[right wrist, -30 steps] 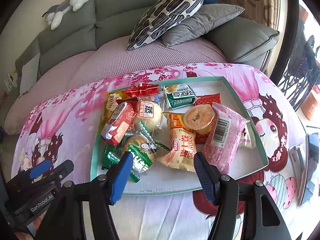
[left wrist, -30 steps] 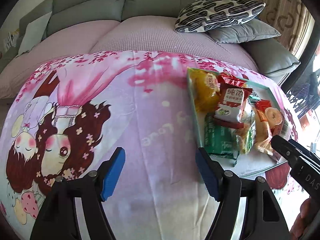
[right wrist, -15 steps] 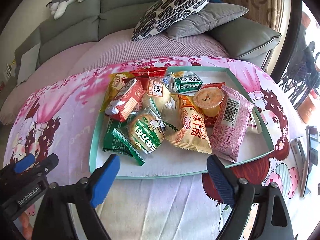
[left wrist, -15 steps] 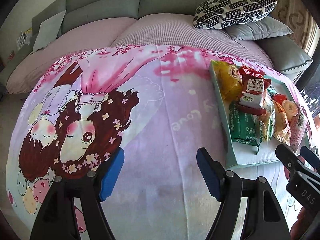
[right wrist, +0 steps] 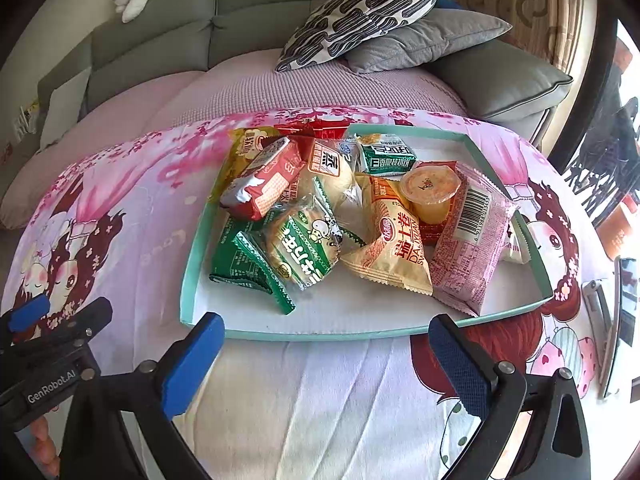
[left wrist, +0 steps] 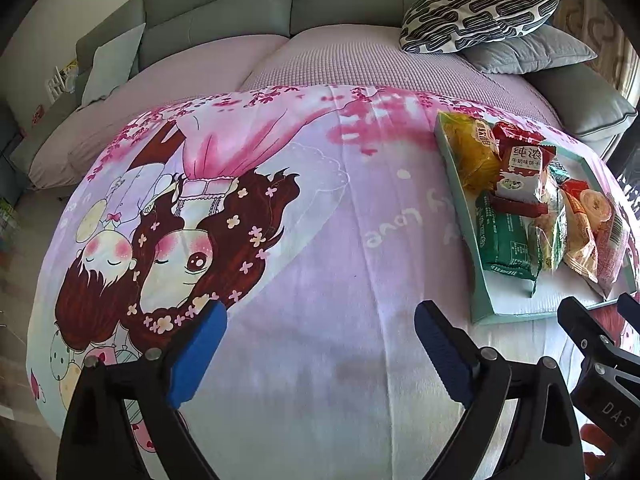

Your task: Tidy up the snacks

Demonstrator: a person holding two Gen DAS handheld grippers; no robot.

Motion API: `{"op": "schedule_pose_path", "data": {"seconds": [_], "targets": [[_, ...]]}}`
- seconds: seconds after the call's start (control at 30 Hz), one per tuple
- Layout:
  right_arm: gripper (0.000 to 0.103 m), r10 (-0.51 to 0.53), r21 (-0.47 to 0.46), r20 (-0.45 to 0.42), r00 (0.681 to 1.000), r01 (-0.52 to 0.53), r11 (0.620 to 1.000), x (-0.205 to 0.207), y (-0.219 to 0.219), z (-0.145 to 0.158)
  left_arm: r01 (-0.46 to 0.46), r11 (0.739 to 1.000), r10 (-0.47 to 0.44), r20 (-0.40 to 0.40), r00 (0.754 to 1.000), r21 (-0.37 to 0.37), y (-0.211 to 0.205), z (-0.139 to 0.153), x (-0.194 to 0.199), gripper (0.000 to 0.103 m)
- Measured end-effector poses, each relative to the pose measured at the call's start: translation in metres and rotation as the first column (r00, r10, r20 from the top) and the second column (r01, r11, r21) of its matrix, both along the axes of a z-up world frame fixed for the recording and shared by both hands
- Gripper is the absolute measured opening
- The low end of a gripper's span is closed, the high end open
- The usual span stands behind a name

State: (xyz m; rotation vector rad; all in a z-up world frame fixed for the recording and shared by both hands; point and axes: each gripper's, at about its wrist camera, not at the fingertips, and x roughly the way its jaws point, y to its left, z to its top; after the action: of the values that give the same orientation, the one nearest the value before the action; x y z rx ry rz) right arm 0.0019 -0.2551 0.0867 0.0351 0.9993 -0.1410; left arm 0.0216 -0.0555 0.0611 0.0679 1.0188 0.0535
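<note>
Flanking tray (right wrist: 188, 280): phone (right wrist: 624, 300), cushions (right wrist: 360, 12)

The left gripper (left wrist: 320, 344) is positioned above a pink cartoon-print blanket (left wrist: 312, 240) covering the surface; its jaws are opening, with nothing between the blue pads (left wrist: 196, 360). A teal-rimmed tray (left wrist: 484, 308) lies on the blanket at the right and contains piled snack packets, including a yellow packet (left wrist: 472, 156), a red-and-white packet (left wrist: 520, 172) and a green packet (left wrist: 504, 240). The right gripper (left wrist: 600, 344) enters at the lower right, just beside the tray's near edge. A grey sofa (left wrist: 224, 16) with a patterned cushion (left wrist: 476, 12) stands behind.
</note>
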Motion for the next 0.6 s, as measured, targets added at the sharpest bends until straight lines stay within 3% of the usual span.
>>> {"op": "schedule_pose_path", "data": {"seconds": [0.6], "targets": [[0.103, 0.002, 0.005, 0.019, 1.0, -0.002, 1.0, -0.008, -0.001, 0.007, -0.01, 1.0, 0.01, 0.042, 0.999, 0.0, 0.007, -0.001, -0.015, 0.098]]}}
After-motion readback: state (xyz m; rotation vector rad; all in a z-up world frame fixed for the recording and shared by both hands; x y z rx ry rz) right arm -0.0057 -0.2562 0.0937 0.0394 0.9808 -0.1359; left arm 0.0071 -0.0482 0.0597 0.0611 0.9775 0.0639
